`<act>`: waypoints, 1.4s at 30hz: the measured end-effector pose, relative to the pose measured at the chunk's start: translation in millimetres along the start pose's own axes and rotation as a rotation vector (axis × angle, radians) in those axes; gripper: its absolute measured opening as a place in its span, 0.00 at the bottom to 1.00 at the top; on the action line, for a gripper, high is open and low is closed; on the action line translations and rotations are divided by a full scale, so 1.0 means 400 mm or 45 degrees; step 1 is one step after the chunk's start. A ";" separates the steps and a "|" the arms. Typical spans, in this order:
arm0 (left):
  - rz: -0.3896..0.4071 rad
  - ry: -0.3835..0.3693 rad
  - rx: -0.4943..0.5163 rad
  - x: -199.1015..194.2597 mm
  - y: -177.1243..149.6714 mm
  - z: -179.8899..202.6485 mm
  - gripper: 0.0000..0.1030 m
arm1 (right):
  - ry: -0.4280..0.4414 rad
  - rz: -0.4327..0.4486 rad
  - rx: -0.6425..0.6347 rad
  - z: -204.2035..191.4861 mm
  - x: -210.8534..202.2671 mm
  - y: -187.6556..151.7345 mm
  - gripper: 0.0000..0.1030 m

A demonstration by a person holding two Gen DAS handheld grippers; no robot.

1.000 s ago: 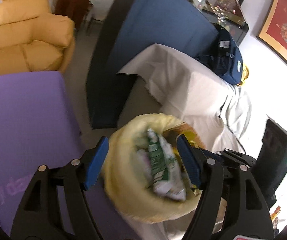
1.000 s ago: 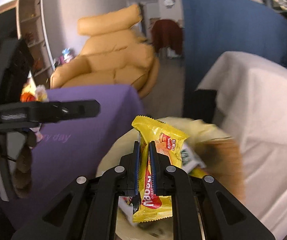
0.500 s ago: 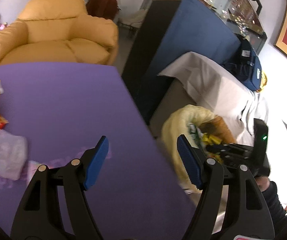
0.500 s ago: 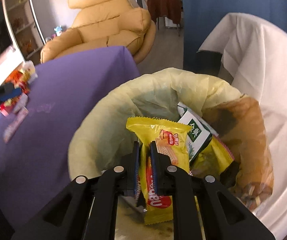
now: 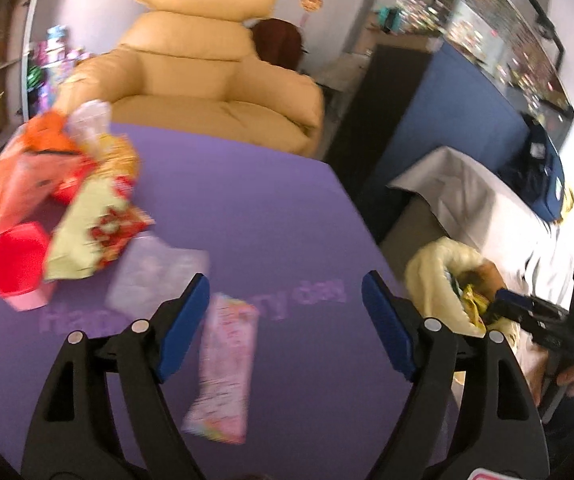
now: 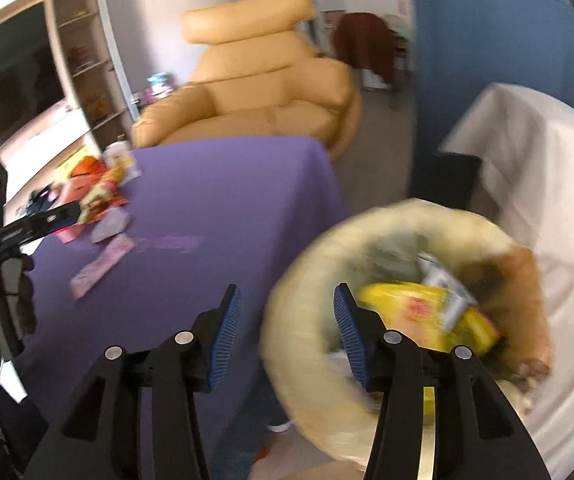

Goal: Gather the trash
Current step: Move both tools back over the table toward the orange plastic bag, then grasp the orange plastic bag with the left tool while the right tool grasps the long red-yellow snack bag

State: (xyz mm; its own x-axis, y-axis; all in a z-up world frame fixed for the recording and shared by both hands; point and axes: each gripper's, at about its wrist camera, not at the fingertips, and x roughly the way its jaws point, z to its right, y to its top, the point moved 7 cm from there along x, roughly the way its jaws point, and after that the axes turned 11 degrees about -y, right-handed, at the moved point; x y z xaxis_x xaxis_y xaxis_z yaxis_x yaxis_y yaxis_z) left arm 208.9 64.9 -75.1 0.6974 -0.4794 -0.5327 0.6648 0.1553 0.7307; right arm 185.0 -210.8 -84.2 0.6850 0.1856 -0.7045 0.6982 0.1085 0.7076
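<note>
My left gripper (image 5: 285,320) is open and empty above the purple table (image 5: 247,208). A pink wrapper (image 5: 227,360) lies just below and between its fingers. A clear plastic wrapper (image 5: 155,272), a red cup (image 5: 17,264) and a heap of orange and yellow snack bags (image 5: 71,192) lie at the left. My right gripper (image 6: 287,336) is open and empty at the rim of the yellow-lined trash bin (image 6: 307,320). The yellow wafer packet (image 6: 419,312) lies inside the bin with a green-white carton (image 6: 443,280). The bin (image 5: 443,280) also shows in the left wrist view.
A yellow armchair (image 5: 207,92) stands behind the table. A blue partition (image 6: 499,48) and a white-draped piece of furniture (image 6: 535,168) stand at the right. Shelves (image 6: 83,64) line the left wall. The bin stands off the table's right edge.
My right gripper opened and let the yellow wafer packet drop into the bin, then swung left. My left gripper swung from the bin to over the table's trash.
</note>
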 end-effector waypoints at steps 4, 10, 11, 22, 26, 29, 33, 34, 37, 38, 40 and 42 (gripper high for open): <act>0.065 0.058 -0.059 -0.071 0.013 -0.088 0.73 | 0.109 -0.010 -0.103 -0.139 0.028 0.012 0.44; 0.161 0.203 -0.140 -0.194 0.031 -0.249 0.78 | 0.141 0.019 -0.219 -0.304 0.074 0.027 0.44; 0.168 0.230 -0.148 -0.207 0.033 -0.270 0.79 | 0.141 0.021 -0.232 -0.322 0.084 0.027 0.44; 0.171 0.328 -0.152 -0.192 0.153 -0.412 0.80 | 0.158 -0.022 -0.233 -0.428 0.170 0.046 0.44; 0.167 0.357 -0.185 -0.122 0.240 -0.450 0.80 | 0.143 0.012 -0.175 -0.449 0.209 0.113 0.44; 0.155 0.426 -0.257 -0.107 0.263 -0.515 0.80 | 0.161 0.032 -0.191 -0.480 0.240 0.162 0.44; 0.127 0.418 -0.384 -0.139 0.235 -0.613 0.80 | 0.216 0.023 -0.276 -0.531 0.280 0.199 0.44; 0.111 0.397 -0.414 -0.145 0.222 -0.629 0.80 | 0.222 0.015 -0.297 -0.540 0.292 0.204 0.44; 0.065 0.327 -0.503 -0.155 0.174 -0.669 0.80 | 0.231 -0.017 -0.346 -0.565 0.331 0.220 0.44; 0.059 0.305 -0.528 -0.154 0.164 -0.679 0.80 | 0.231 -0.024 -0.354 -0.571 0.344 0.225 0.44; 0.057 0.217 -0.586 -0.137 0.155 -0.689 0.80 | 0.235 -0.038 -0.358 -0.581 0.363 0.231 0.44; 0.074 0.141 -0.622 -0.122 0.159 -0.691 0.79 | 0.241 -0.052 -0.357 -0.590 0.380 0.238 0.44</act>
State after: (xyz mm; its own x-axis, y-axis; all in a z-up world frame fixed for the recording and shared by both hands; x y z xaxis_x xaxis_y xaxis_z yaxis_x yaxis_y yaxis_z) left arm 291.0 336.9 -120.7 0.7437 -0.3673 -0.5586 0.6530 0.5779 0.4895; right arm 306.7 58.4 -110.8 0.5884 0.3510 -0.7284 0.6220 0.3790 0.6852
